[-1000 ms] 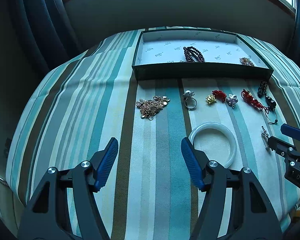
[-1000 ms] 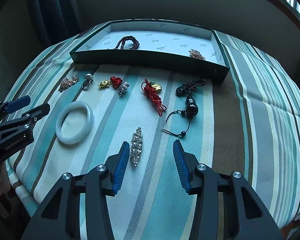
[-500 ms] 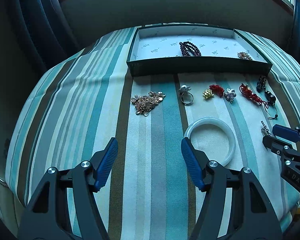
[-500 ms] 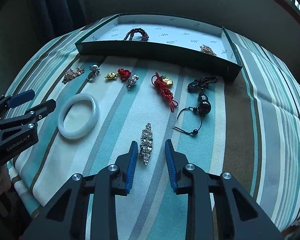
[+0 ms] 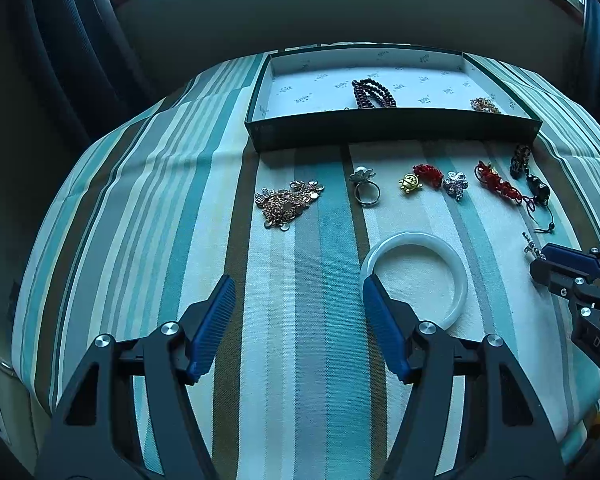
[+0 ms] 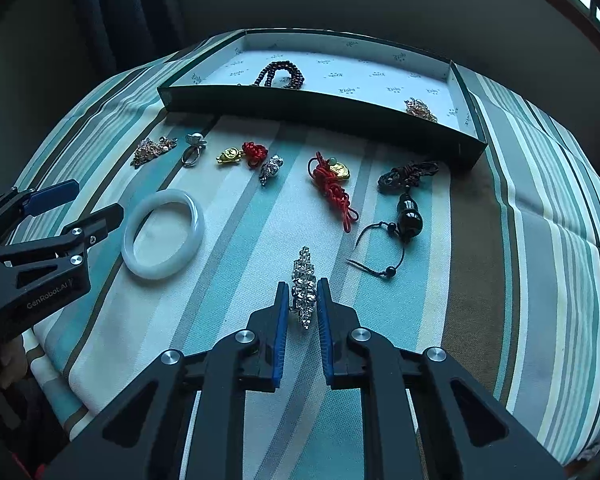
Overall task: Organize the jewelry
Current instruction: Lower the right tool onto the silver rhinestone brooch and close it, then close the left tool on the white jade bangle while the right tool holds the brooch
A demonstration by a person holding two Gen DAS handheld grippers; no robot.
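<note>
A crystal brooch (image 6: 304, 284) lies lengthwise near the cloth's front edge. A white bangle (image 6: 163, 234) rests flat toward the left. Small charms line up before the box (image 6: 320, 108), which holds dark beads (image 6: 279, 73).

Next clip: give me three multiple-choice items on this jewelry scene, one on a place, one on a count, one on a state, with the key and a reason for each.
1. Where does the white bangle lie?
A. in the box
B. on the striped cloth, near the left tongs
C. between the right tongs' pads

2. How many pieces lie inside the box?
A. none
B. two
C. five

3. What are the right tongs doing?
A. standing wide open over bare cloth
B. gripping the black bead pendant
C. closed on the crystal piece

Key:
1 B, the bangle sits on the cloth beside the left tongs.
2 B, only the dark bead bracelet and a gold-toned cluster show inside.
3 C, the blue pads flank the crystal piece tightly.
</note>
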